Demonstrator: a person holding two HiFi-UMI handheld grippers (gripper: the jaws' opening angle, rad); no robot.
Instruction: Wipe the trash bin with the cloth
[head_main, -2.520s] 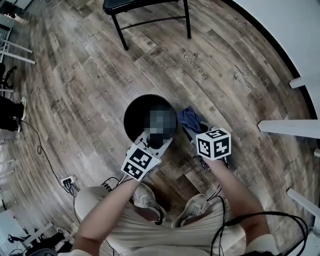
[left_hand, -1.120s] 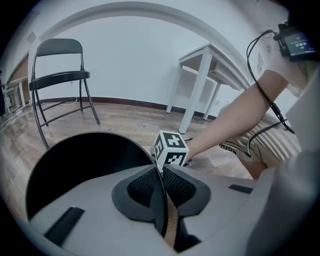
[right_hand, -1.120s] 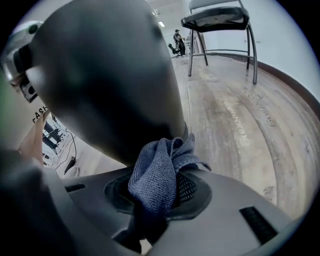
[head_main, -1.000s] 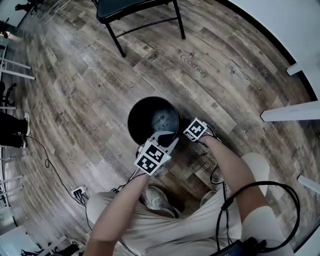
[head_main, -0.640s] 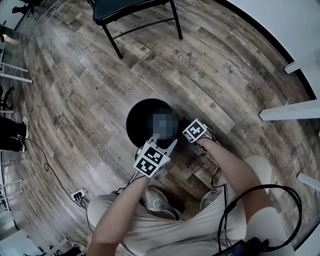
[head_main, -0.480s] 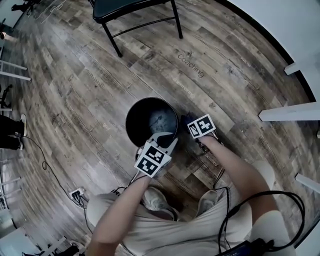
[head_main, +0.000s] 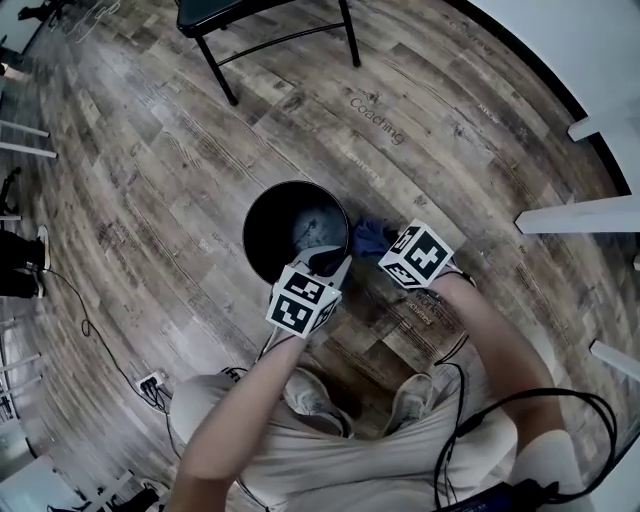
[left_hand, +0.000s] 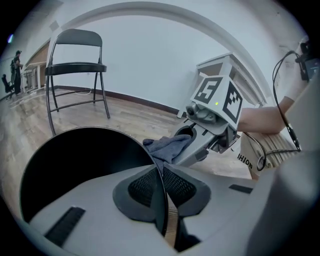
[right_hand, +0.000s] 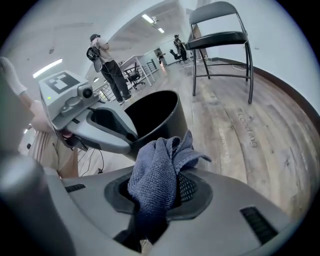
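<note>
Fingers of L gripper are clamped on bin rim, w/ cloth pinched in R gripper just beside bin's outer wall.

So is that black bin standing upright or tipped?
Upright: the trash bin stands on the floor, opening facing up, left gripper clamped on its rim.

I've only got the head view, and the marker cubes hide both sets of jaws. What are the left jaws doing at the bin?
Observer: On the left gripper the jaws are shut on the thin rim of the trash bin, one pad inside the rim and one outside.
Operator: And the right one, does it have the cloth?
Observer: Yes. On the right gripper the jaws are shut on the cloth, which bunches up above the pads.
</note>
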